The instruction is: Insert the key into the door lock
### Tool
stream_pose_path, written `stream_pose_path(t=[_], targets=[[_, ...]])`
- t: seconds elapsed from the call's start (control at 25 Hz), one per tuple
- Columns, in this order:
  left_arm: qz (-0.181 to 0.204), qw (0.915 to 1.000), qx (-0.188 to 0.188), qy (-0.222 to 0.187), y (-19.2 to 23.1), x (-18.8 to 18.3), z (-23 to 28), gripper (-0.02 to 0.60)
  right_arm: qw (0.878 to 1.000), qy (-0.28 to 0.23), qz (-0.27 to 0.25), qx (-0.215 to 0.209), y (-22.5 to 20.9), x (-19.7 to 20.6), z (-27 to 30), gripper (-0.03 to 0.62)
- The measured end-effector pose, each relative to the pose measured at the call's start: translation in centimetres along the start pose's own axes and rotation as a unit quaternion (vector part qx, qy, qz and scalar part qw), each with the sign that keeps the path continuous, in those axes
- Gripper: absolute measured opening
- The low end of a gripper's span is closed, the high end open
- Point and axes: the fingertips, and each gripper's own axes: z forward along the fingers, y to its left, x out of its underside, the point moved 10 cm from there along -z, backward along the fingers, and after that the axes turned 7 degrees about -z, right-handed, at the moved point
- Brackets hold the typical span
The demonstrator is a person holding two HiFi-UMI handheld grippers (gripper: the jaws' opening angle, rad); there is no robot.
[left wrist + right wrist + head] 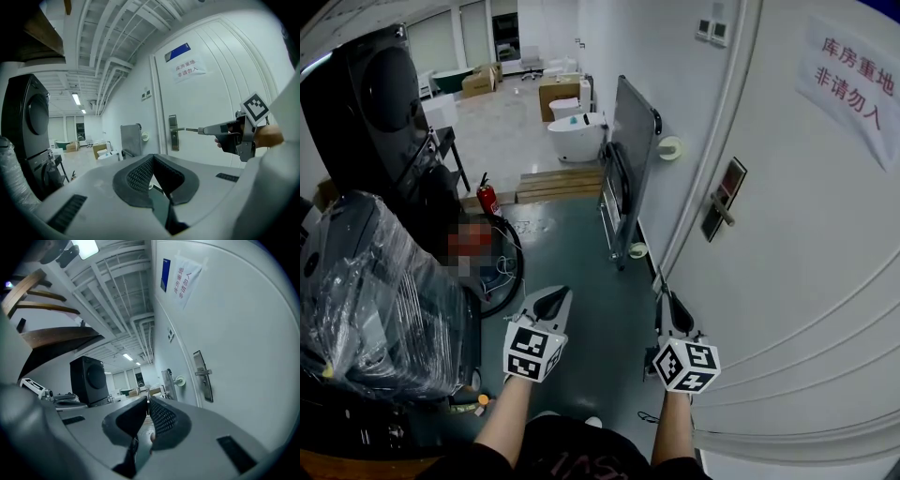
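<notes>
The white door (806,281) fills the right side, with its dark lock plate and lever handle (722,202) partway up. My right gripper (664,292) is shut on a thin metal key (192,130) that sticks out past its tips. In the left gripper view the key points toward the lock plate (173,132); in the head view the gripper is still well short of the lock. In the right gripper view the lock plate (204,376) sits off to the right of the jaws (148,401). My left gripper (549,295) hangs beside it, shut with nothing visible in it (153,158).
A paper sign (853,80) is taped high on the door. A grey panel on a cart (630,159) leans by the wall left of the door. A black stacked machine (375,103) and a plastic-wrapped unit (375,291) stand on the left. A fire extinguisher (487,197) stands farther back.
</notes>
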Motion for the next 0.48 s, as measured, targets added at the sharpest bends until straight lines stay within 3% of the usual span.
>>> stream_pose_path(t=[0.48], targets=[[0.009,0.9993,0.029,-0.02,0.4,-1.7,6.0,0.012,0.999,-0.025,0.0,0.03,-3.6,-1.0,2.5,0.08]])
